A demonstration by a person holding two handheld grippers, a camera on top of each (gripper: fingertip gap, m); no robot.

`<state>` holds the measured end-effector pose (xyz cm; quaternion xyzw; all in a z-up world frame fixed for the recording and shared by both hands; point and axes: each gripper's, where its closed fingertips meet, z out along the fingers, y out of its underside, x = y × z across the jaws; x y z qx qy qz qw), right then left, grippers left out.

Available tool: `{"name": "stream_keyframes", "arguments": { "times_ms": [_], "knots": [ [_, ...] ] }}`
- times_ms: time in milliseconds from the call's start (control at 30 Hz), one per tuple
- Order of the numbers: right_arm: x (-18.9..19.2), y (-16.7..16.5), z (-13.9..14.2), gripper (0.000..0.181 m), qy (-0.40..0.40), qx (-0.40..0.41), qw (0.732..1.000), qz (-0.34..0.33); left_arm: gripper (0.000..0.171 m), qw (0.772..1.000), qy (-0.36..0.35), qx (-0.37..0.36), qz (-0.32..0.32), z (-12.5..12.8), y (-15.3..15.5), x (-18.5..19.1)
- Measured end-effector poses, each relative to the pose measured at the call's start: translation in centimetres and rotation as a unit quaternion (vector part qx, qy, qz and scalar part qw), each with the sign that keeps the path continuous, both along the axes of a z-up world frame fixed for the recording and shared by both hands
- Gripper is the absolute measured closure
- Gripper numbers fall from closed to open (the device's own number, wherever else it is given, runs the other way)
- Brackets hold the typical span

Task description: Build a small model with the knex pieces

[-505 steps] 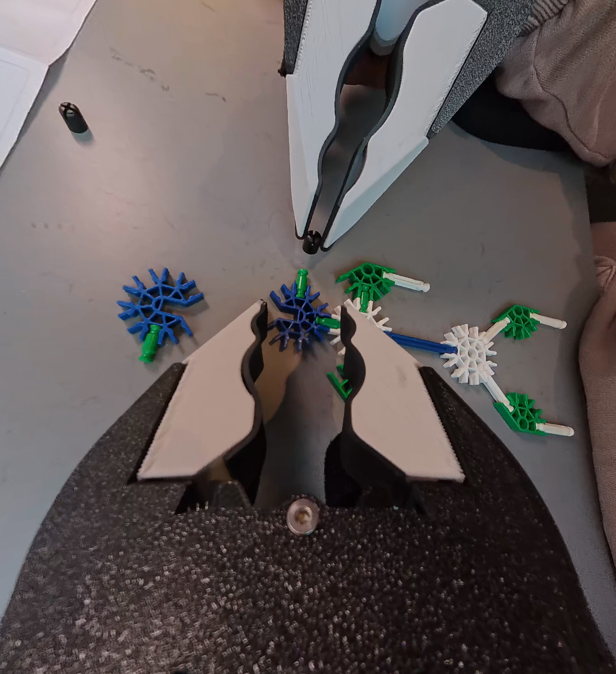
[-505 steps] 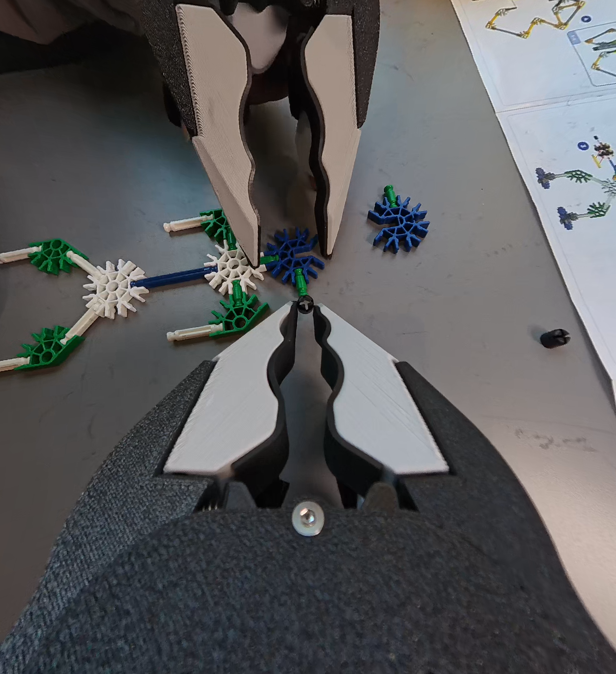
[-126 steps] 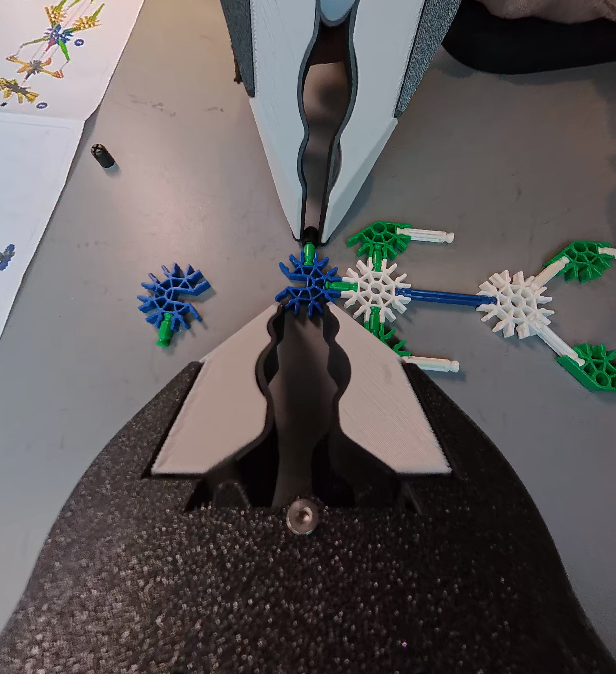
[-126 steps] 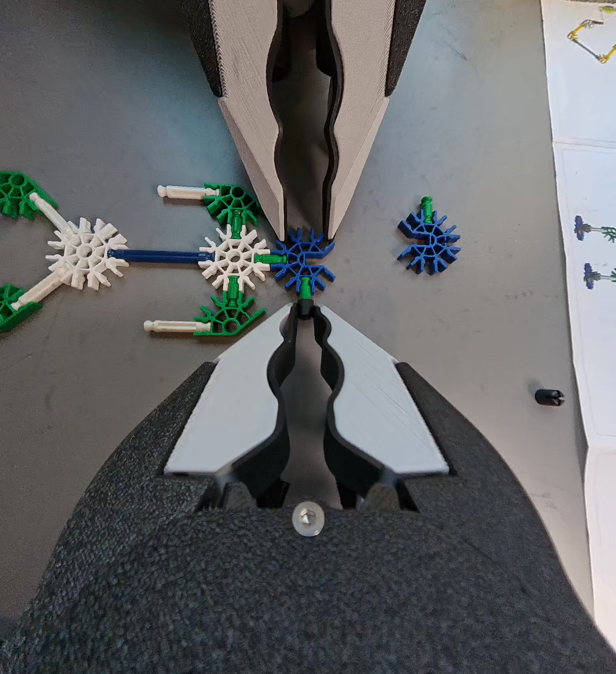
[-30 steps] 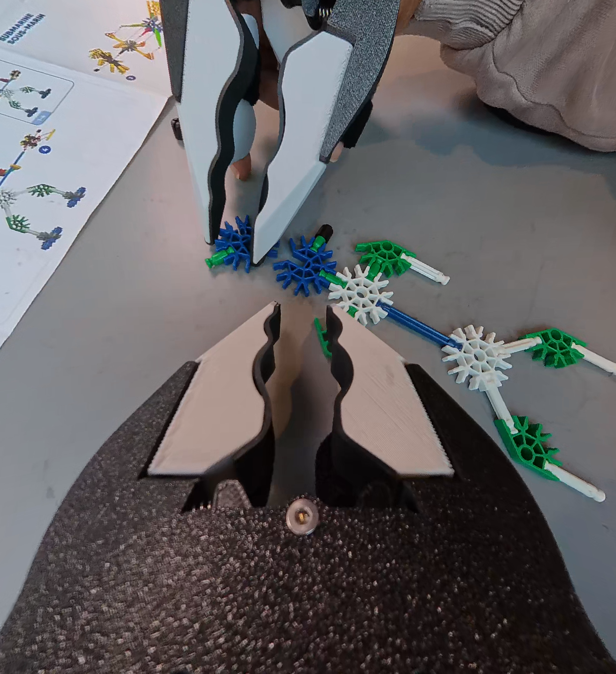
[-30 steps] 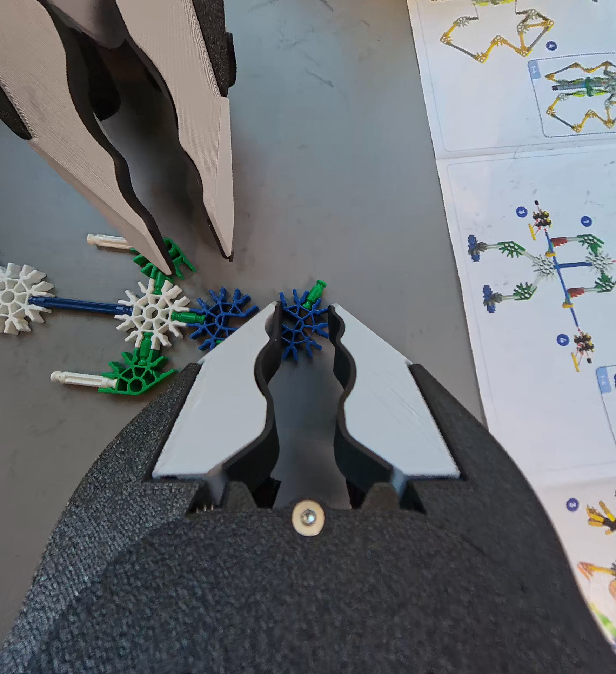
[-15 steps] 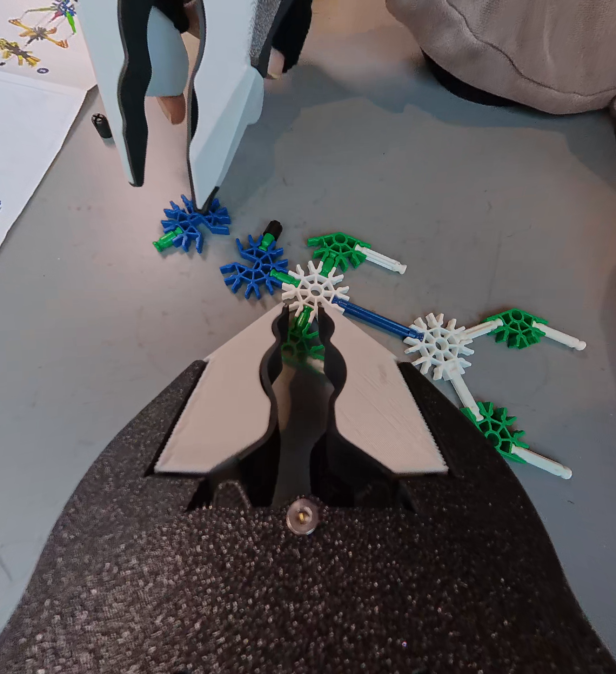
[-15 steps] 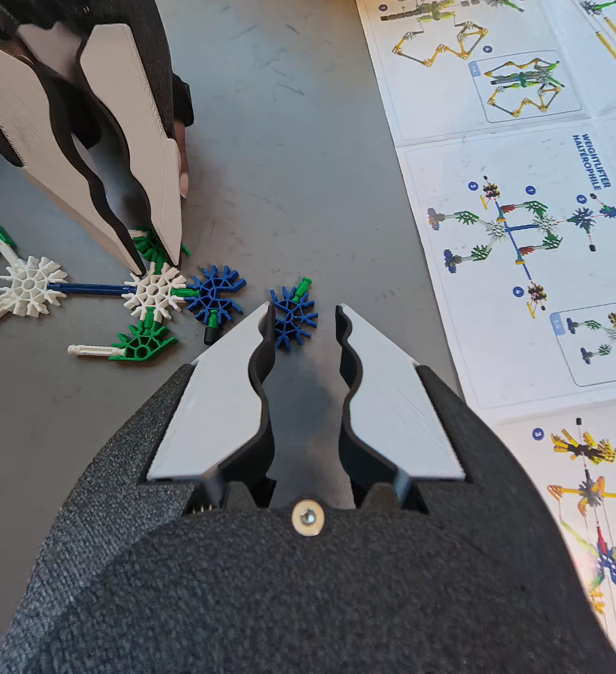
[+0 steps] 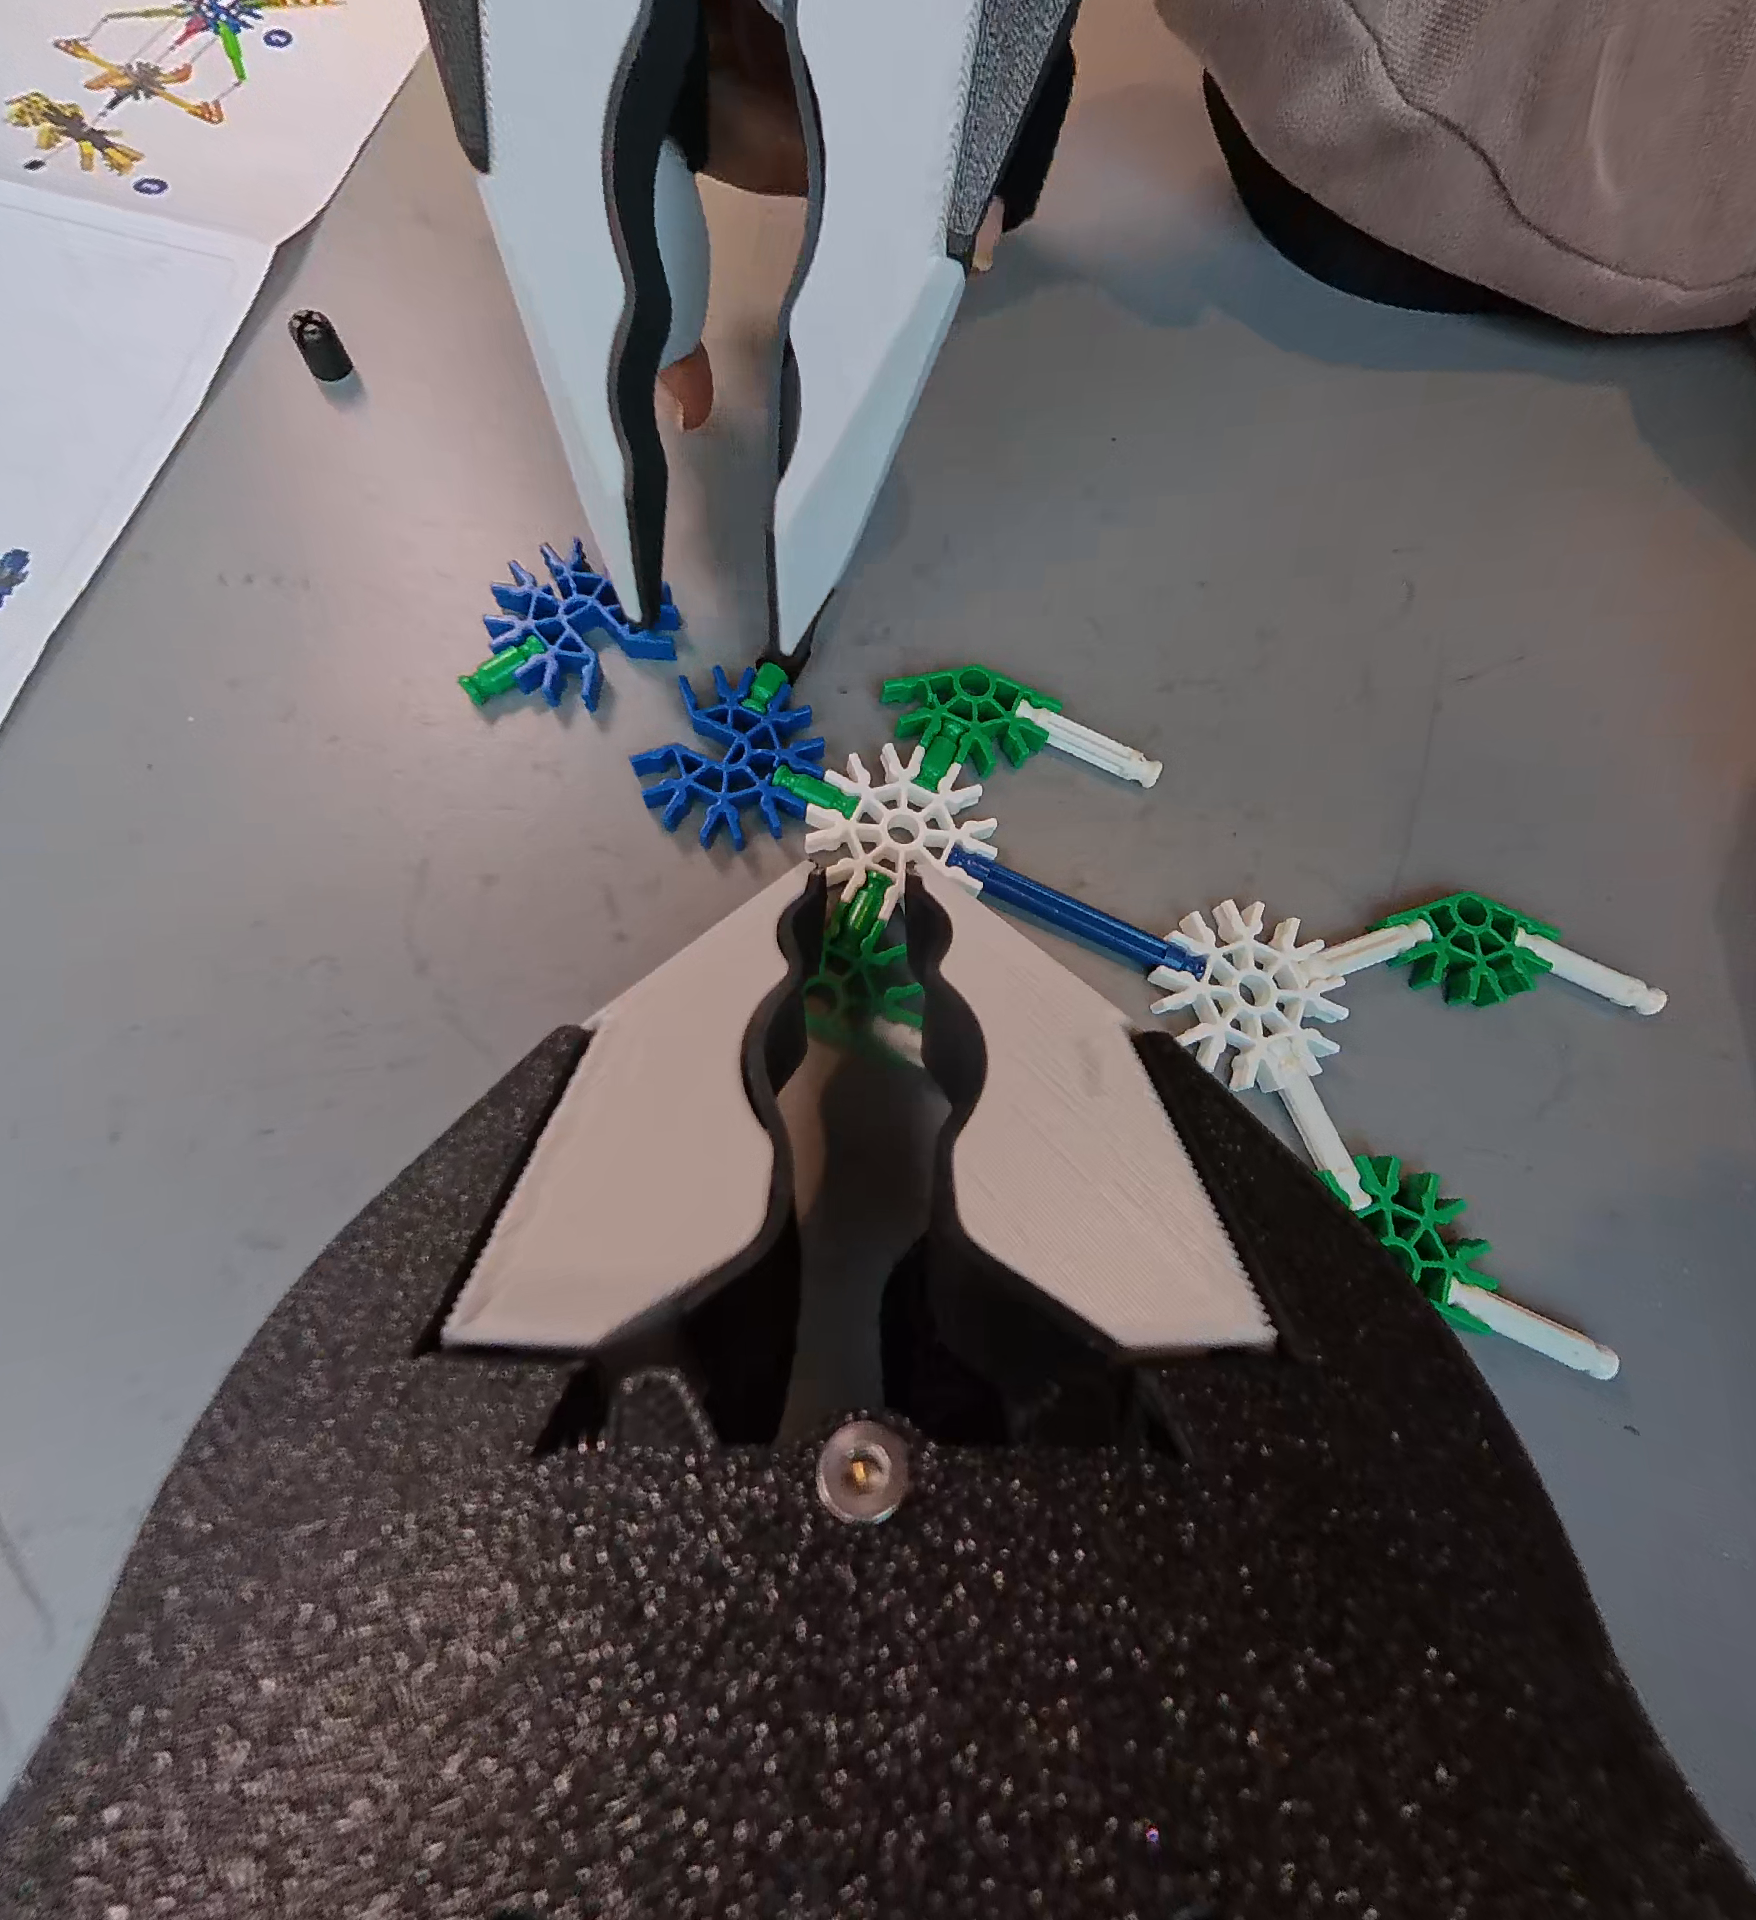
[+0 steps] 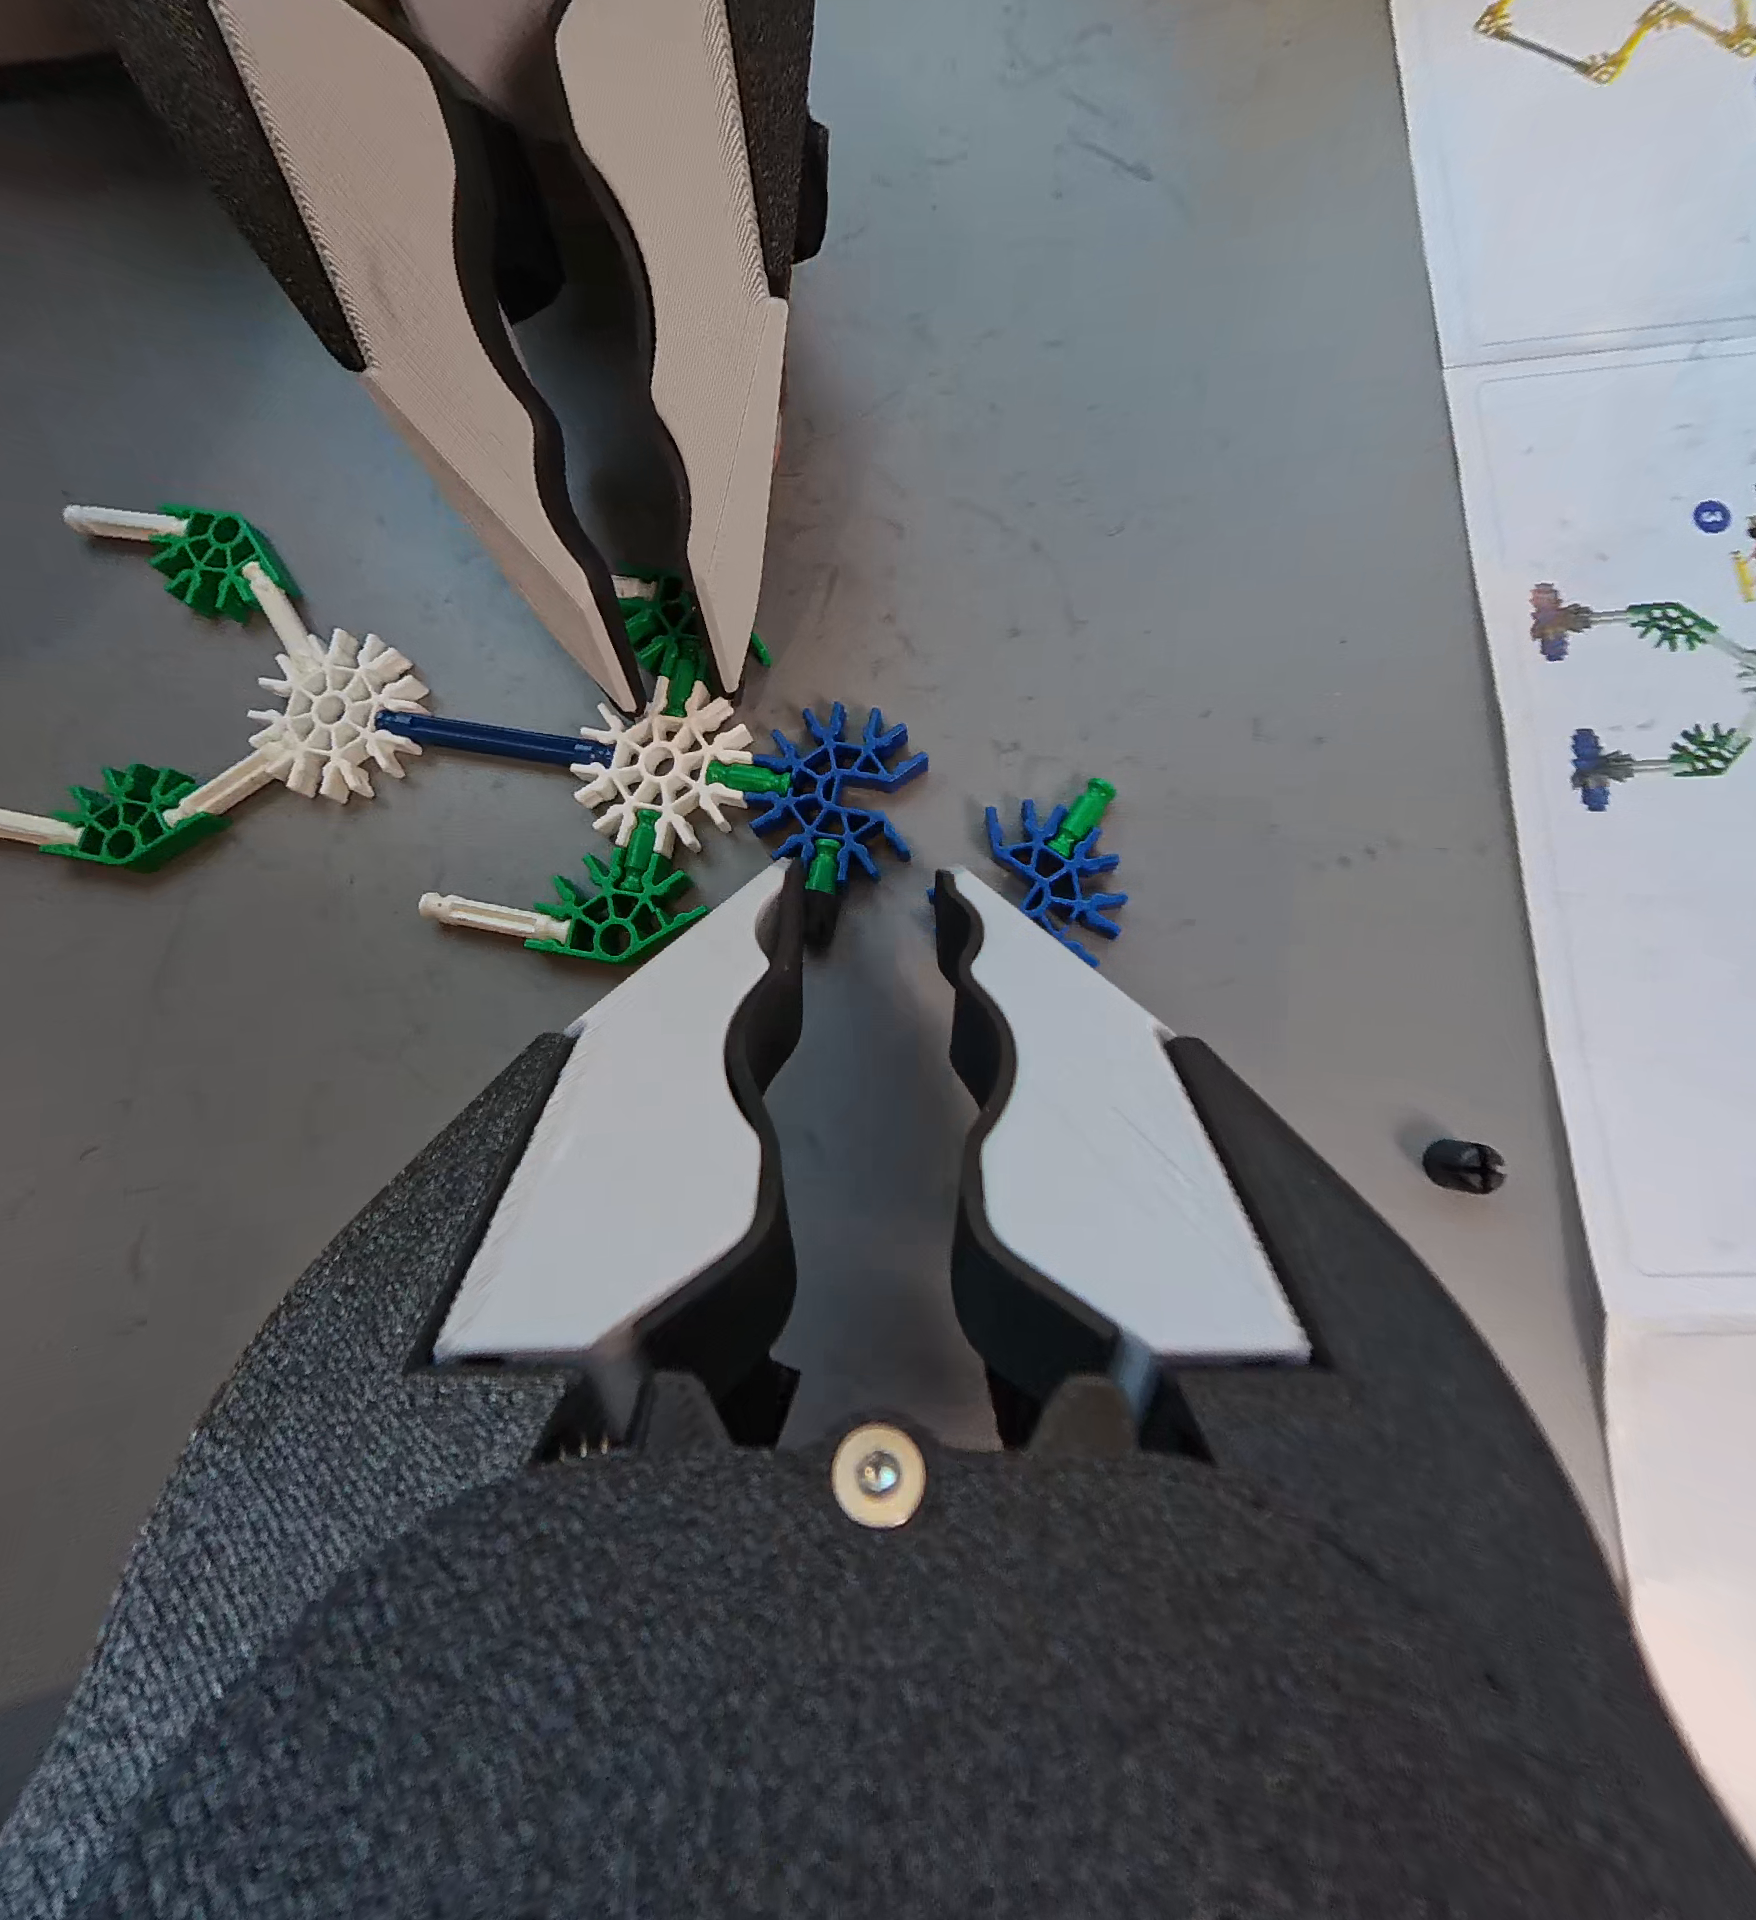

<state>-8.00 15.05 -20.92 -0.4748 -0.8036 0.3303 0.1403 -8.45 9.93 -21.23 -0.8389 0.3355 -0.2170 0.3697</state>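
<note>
- We see the left gripper [image 9: 861, 902] nearly closed around a short green plastic rod [image 9: 863, 906] under the white snowflake connector [image 9: 900, 821].
- Right gripper [image 10: 863, 885] is apart, between two blue snowflake connectors [image 10: 838, 784], on the grey table [image 10: 1113, 416].

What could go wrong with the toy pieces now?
The right gripper is open, one finger by the black cap, the other at the loose blue piece: closing could knock either away. The left gripper straddles a green rod; a twist might pop it from the white hub.
</note>
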Motion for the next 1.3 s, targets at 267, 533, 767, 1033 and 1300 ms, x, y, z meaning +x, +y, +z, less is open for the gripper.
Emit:
{"name": "stream_keyframes", "arguments": {
  "times_ms": [267,533,767,1033,1300],
  "knots": [
    [-0.2,0.1,-0.2,0.157,0.004,0.009,1.000,-0.004,0.158,1.000,0.000,0.001,0.001,0.0,0.0,0.0],
    [-0.2,-0.2,-0.2,0.154,0.004,0.002,1.000,0.000,0.168,0.998,-0.017,-0.022,0.060,0.0,1.0,-1.5],
    [-1.0,0.7,-0.8,0.159,0.015,0.036,0.999,-0.019,0.168,0.998,-0.017,-0.020,0.062,0.0,1.0,-1.7],
    [-1.3,0.5,-0.7,0.156,0.022,0.036,0.999,-0.016,0.168,0.998,-0.011,-0.014,0.055,0.0,1.0,-1.7],
    [-1.8,-0.2,-0.9,0.156,0.028,0.049,0.998,-0.008,0.167,0.999,-0.007,-0.009,0.051,0.0,0.9,-1.6]
  ]
}}
